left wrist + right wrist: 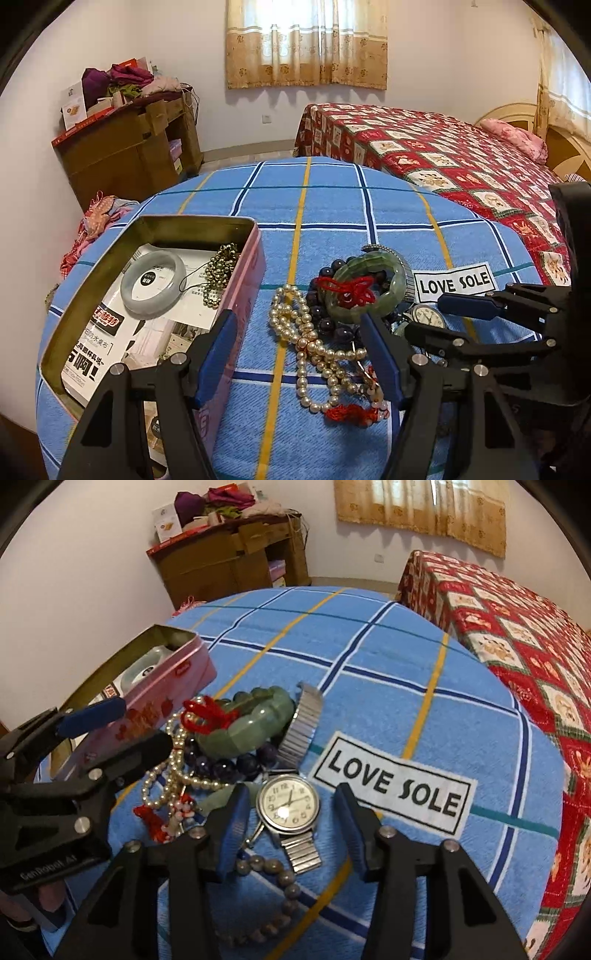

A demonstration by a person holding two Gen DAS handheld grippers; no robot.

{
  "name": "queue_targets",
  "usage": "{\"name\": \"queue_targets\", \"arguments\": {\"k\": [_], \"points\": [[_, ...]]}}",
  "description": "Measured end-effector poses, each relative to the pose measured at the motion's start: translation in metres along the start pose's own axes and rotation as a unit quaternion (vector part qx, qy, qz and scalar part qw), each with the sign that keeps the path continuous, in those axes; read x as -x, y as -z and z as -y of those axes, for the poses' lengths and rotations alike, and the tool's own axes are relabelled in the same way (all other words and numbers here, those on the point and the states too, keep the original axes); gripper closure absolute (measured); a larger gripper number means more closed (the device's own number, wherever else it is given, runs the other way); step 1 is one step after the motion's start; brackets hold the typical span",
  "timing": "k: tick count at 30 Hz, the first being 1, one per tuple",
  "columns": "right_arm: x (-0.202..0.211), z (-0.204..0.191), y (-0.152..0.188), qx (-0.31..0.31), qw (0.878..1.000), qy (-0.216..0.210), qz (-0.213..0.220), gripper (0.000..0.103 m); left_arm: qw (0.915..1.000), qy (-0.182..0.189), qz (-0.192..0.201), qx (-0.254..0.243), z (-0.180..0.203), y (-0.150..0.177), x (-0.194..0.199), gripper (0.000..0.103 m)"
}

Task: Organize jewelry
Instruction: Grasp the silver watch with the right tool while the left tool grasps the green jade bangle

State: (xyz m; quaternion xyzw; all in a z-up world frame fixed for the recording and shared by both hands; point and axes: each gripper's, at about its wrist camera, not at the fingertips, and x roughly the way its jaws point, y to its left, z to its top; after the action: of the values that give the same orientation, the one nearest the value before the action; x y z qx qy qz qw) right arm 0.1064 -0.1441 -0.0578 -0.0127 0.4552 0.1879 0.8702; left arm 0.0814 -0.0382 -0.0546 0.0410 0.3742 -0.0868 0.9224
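A: Nearest first: how does the right gripper (291, 825) sit?

B: Tilted steeply down over the blue checked cloth (388, 672), its blue pads (232, 827) apart on either side of the wristwatch (288, 803), not touching it. The watch lies face up beside the "LOVE SOLE" label (393, 786).

A: And the left gripper (301, 354)?

B: Also angled down, jaws wide and empty, one finger over the near wall of the pink tin (240, 295), the other by the jewelry heap.

A: What is in that heap?

B: A pearl necklace (314, 347), dark beads (325, 317), then the green jade bracelet (365, 291) with red cord on top. Farther left, the tin holds a pale bangle (153, 288) and gold beads (219, 273).
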Motion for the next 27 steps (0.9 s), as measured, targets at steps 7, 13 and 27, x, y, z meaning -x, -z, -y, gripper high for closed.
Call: {"name": "queue_targets", "arguments": {"k": [7, 13, 27], "points": [[-0.001, -0.005, -0.002, 0.008, 1.0, 0.008, -0.003, 0.063, 1.0, 0.002, -0.001, -0.005, 0.004, -0.001, -0.001, 0.034], [0.005, -0.01, 0.003, 0.029, 0.999, 0.03, 0.008, 0.065, 0.9997, 0.007, 0.009, -0.02, 0.014, -0.008, 0.002, 0.034], [0.028, 0.031, 0.009, -0.037, 0.993, 0.096, 0.057, 0.065, 0.9955, 0.033, -0.003, -0.089, 0.057, -0.019, -0.025, 0.055]]}}
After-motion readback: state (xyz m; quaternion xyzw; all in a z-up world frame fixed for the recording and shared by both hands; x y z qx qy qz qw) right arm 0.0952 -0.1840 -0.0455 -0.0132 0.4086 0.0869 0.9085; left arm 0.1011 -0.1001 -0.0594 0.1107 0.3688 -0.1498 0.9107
